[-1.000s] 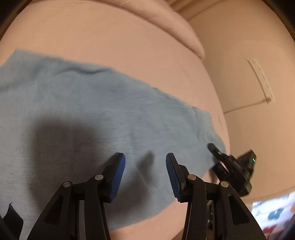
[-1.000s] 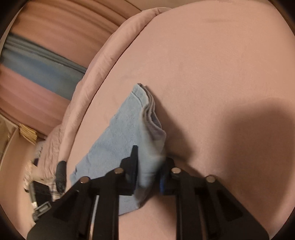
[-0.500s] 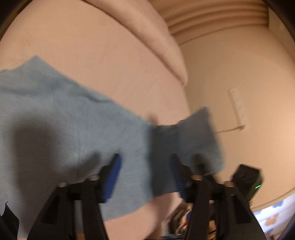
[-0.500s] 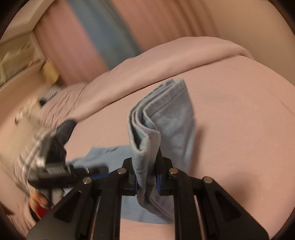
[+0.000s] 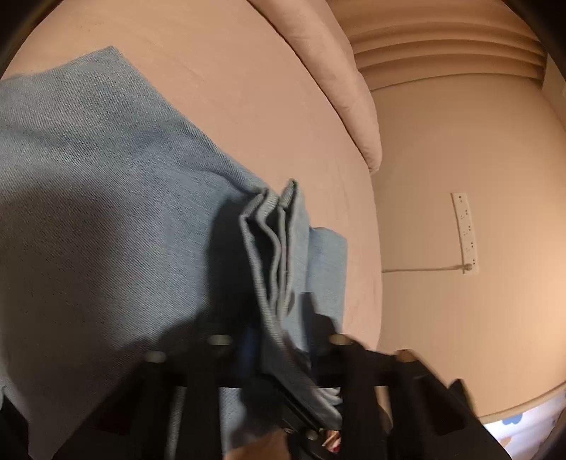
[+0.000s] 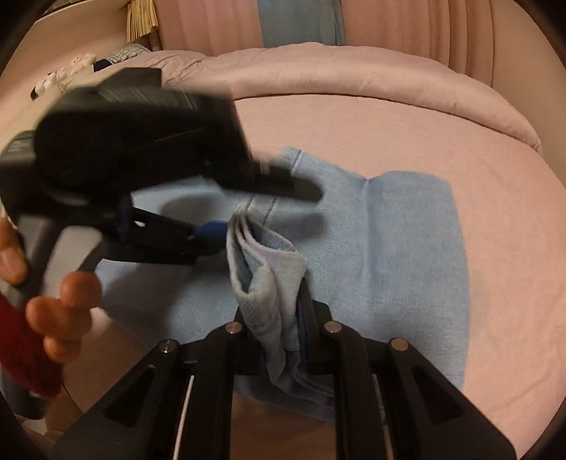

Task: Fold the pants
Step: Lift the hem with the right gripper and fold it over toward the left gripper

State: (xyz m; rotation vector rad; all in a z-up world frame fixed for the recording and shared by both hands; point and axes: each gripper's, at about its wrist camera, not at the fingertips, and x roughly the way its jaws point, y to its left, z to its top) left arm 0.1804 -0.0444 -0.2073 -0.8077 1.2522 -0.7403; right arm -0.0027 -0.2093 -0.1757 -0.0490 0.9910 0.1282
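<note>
Light blue denim pants (image 5: pixel 106 198) lie spread on a pink bed. My right gripper (image 6: pixel 279 332) is shut on the bunched end of the pants (image 6: pixel 269 276) and holds it lifted over the flat part (image 6: pixel 406 254). My left gripper (image 5: pixel 279 339) has its fingers on either side of that same bunched fold (image 5: pixel 276 254); the view is blurred. In the right wrist view the left gripper (image 6: pixel 261 208) shows from the side with its fingers apart, one blue pad (image 6: pixel 212 230) beside the fold.
A rolled pink duvet (image 6: pixel 353 81) lies along the far side of the bed (image 6: pixel 495 212). Curtains (image 6: pixel 300 21) hang behind it. The bed's edge meets a wall with a white power strip (image 5: pixel 467 230). A hand in a red sleeve (image 6: pixel 53 300) holds the left gripper.
My right gripper has lifted the pants' end and carried it over the flat part. My left gripper has moved in around the lifted fold.
</note>
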